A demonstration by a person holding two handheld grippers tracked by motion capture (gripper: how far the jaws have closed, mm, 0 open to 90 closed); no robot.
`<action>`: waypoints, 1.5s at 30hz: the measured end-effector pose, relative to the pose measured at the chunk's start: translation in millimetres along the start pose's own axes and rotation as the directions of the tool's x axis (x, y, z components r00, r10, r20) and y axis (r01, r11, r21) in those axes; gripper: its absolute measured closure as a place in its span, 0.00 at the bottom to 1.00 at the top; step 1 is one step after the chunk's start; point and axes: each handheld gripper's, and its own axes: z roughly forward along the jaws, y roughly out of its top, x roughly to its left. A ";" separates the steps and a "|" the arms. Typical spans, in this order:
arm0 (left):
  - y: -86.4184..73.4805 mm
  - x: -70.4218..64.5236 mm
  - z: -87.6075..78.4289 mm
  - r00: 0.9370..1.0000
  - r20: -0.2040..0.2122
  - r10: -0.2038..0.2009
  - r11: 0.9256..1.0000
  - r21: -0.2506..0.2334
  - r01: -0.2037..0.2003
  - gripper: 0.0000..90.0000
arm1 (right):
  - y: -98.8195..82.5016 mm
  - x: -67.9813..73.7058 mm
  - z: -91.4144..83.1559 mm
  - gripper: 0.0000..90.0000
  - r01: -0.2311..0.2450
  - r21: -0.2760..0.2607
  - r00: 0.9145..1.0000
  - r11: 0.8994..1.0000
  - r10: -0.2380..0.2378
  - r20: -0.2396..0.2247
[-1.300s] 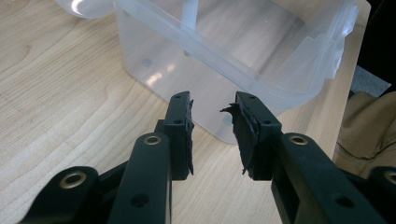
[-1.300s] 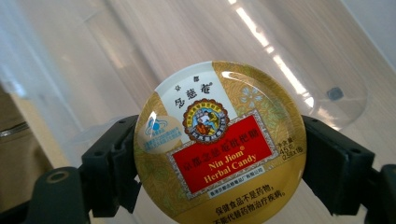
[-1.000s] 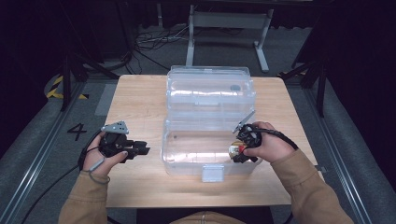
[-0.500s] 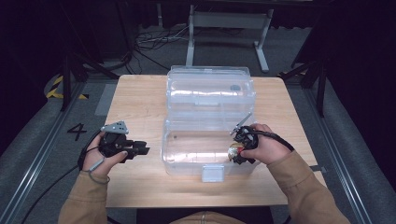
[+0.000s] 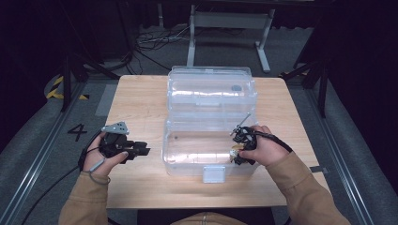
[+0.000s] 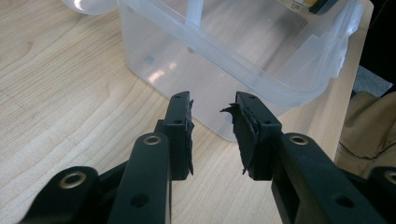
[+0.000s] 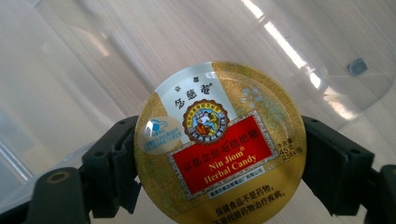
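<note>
high view: above, facing forward-down | gripper views: close, along own fingers | shared: clear bin point(image 5: 211, 140)

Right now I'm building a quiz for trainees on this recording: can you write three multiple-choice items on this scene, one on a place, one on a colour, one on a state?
1. Where is the candy tin?
A. On the bare table
B. Between the right tool's jaws, at the clear bin
C. On the floor

2. What colour is the tin's label panel with "Herbal Candy"?
A. Red
B. Blue
C. Green

3. How does the left tool stand?
A. Shut on the tin
C. Clamped on the bin's rim
B. Open, nothing between its jaws

Answers:
1 B: the right gripper view shows the right tool pressing the tin from both sides, with the clear bin behind it.
2 A: the panel is red on a gold lid.
3 B: the left gripper view shows a bare gap over the table.
</note>
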 end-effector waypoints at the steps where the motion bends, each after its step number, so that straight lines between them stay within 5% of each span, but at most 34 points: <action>1: 0.0 0.2 0.0 1.000 -0.001 0.001 1.000 0.001 -0.001 0.75 | 0.1 0.0 -0.1 0.23 -0.001 0.002 1.000 1.000 0.001 -0.001; 45: -1.4 1.7 0.5 1.000 -0.004 -0.007 1.000 0.008 0.007 0.74 | -0.7 -0.3 0.5 0.22 -0.012 0.000 1.000 1.000 0.012 -0.007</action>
